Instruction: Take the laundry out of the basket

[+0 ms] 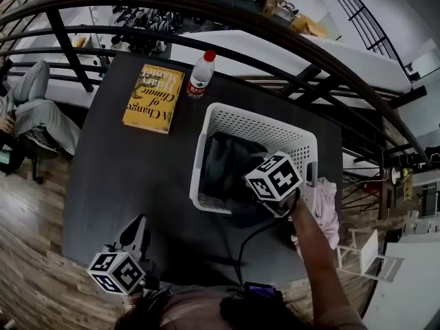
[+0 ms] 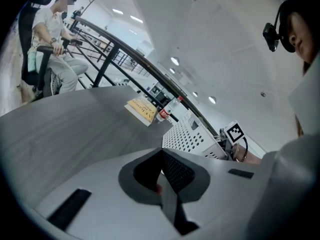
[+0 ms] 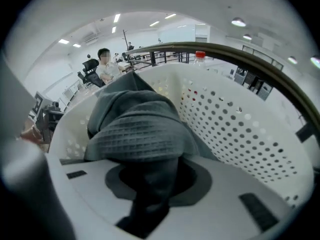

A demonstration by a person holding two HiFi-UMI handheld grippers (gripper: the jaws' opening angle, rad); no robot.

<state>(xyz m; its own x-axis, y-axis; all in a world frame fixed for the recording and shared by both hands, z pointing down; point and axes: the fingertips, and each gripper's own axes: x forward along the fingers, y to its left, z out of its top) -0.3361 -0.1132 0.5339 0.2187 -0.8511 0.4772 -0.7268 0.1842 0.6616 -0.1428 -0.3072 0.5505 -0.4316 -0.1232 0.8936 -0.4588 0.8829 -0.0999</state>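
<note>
A white perforated laundry basket stands on the dark table, right of the middle, with dark grey laundry inside. My right gripper reaches down into the basket's near right corner. In the right gripper view it is shut on a fold of a grey waffle-weave cloth, which bunches up in front of the jaws against the basket wall. My left gripper hovers over the table's near left part, well apart from the basket; its jaws are together with nothing between them.
A yellow book and a red-capped water bottle lie beyond the basket. A pink cloth lies on the table just right of the basket. Dark railings curve behind the table. A person sits at far left.
</note>
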